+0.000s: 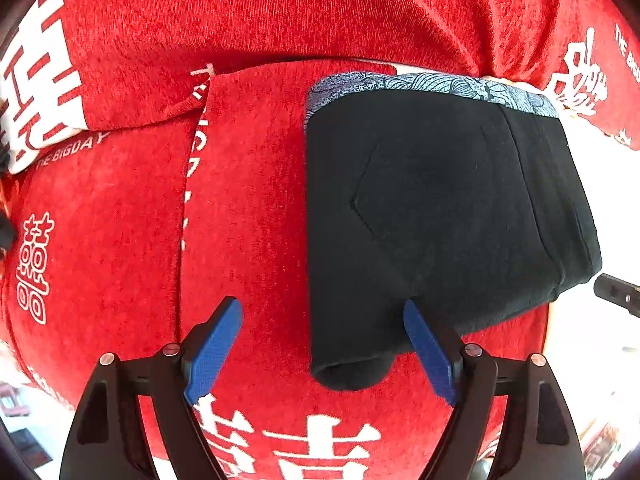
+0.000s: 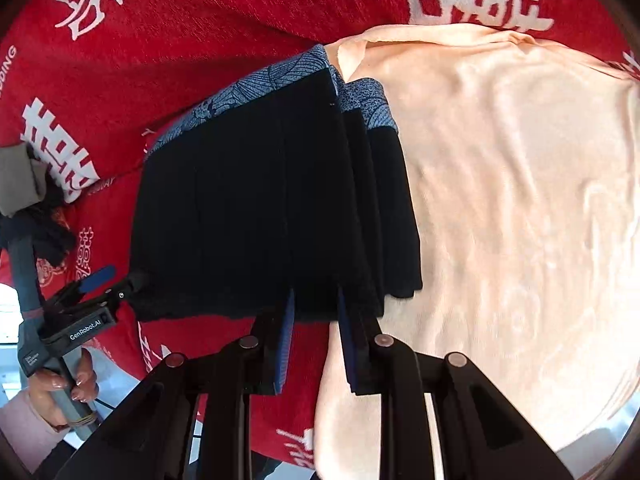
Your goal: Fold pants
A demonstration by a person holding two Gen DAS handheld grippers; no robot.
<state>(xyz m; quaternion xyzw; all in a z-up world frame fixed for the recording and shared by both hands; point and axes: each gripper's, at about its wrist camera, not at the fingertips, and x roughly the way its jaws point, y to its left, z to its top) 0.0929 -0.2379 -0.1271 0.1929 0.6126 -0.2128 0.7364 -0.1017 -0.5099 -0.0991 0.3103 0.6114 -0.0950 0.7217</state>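
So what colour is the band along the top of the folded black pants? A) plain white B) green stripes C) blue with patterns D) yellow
C: the waistband of the folded black pants is blue with leafy line patterns.

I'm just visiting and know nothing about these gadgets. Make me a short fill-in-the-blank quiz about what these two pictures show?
1. The folded pants are mostly ____ in colour.
2. Their patterned waistband is ____.
3. The red cloth under them carries ____ lettering.
4. The left gripper has its jaws spread wide, so it is ____, while the right gripper has its jaws at the pants' near edge.

Missing words: black; blue; white; open
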